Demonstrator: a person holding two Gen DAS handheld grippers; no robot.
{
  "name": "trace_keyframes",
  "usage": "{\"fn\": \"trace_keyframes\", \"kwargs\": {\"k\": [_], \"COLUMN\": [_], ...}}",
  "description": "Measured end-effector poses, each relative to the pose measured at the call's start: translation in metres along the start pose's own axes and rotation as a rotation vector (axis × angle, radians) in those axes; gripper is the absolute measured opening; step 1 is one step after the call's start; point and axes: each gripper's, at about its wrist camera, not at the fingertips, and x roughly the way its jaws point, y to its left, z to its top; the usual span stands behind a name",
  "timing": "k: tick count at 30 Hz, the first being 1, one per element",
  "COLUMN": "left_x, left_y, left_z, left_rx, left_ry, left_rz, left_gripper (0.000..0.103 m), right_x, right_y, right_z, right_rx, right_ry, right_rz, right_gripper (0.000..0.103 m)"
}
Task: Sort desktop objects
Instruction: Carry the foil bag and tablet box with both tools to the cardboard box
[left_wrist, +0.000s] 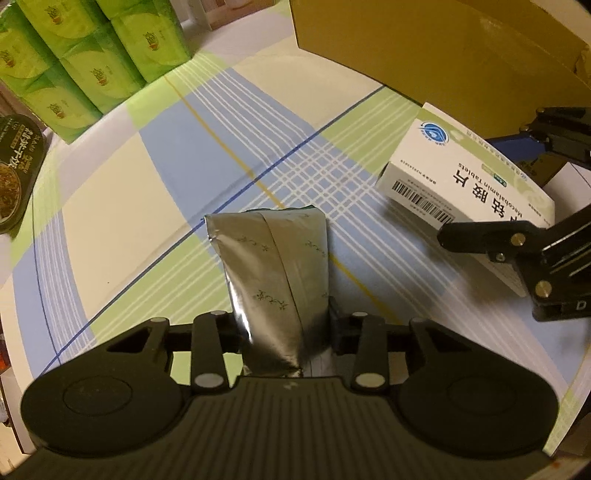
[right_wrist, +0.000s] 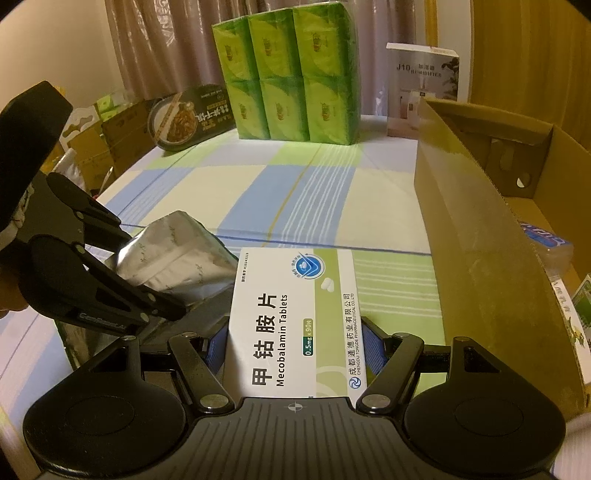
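Gleaming creased silver foil pouch (left_wrist: 273, 266)

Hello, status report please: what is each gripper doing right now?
Left gripper shut on foil pouch. Right gripper shut on pill box. Both on the tablecloth. Cardboard box open at right, path clear.

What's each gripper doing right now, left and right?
Left gripper: closed on the silver foil pouch.
Right gripper: closed on the white tablet box.
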Motion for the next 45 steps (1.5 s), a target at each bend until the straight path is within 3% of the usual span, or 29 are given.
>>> {"fn": "trace_keyframes", "kwargs": {"k": [13,21,26,31,36,45], "left_x": [-0.039,-0.081,-0.107,-0.119,-0.118,-0.097], "left_y": [0.006,-0.002,-0.020,-0.048,-0.080,-0.103], "left_z": [-0.003,0.015,0.043,0.078,0.118,0.192], "left_rx": [-0.052,-0.061,-0.052,-0.046,-0.042,-0.185], "left_ry": [-0.068,-0.108,-0.151,-0.180,-0.207,-0.250], "left_rz": [0.003,0.036,0.045,0.005,-0.058,-0.211], "left_gripper": [0.034,0.034,0.034,0.034,0.034,0.034], "right_x": [-0.041,-0.093,-0.124,-0.149,-0.160,-0.152], "right_y": [0.008,-0.015,-0.045,-0.089,-0.139,-0.201], "right_z": [0.022,0.051,0.065,0.068,0.063,0.055], "right_rx": [-0.014,0.016,0.035,0.070,0.125,0.189], "right_ry": [-0.127,-0.209,-0.233,-0.247,-0.234,-0.203], "right_rz": [-0.007,-0.045,-0.096,-0.161,-0.214,-0.248], "right_gripper": [0.068,0.068,0.068,0.068,0.068,0.068]}}
